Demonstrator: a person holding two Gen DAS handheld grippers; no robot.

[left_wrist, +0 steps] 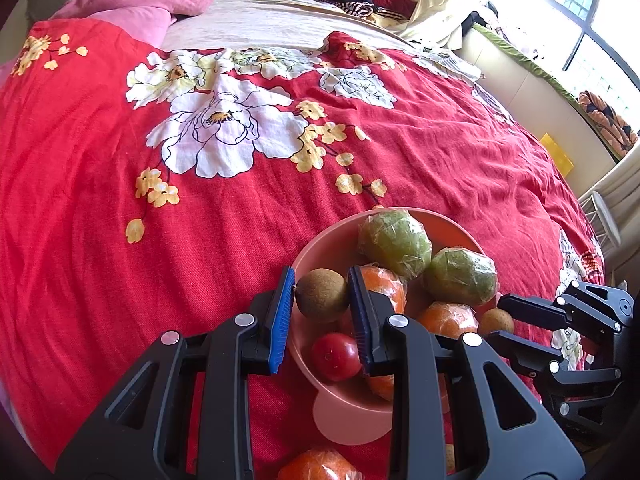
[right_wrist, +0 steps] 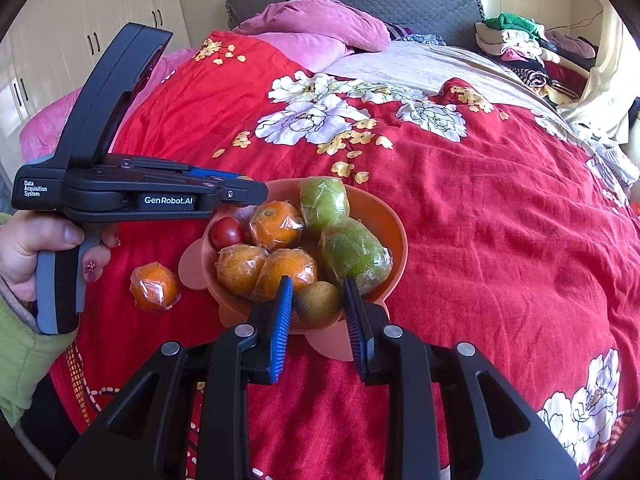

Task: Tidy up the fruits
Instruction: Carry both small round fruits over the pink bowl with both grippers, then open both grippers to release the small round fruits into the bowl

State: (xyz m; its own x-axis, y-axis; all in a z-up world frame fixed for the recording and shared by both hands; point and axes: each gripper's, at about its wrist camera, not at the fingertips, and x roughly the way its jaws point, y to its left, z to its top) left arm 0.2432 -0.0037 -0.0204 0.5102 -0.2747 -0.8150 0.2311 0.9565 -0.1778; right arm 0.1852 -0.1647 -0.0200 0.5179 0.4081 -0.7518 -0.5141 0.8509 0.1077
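Left wrist view: your left gripper [left_wrist: 322, 294] is clamped on a brown kiwi [left_wrist: 322, 294] over the pink bowl [left_wrist: 320, 252] on the bed [left_wrist: 120, 240]. Right gripper [right_wrist: 318, 300] brackets another kiwi [right_wrist: 318, 304] at the bowl's near rim, pads just about touching. One wrapped orange [right_wrist: 154, 286] lies beside the bowl.

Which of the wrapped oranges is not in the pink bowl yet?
The orange lying alone on the red bedspread, just outside the pink bowl on its left in the right wrist view. The other wrapped oranges all sit inside the bowl.
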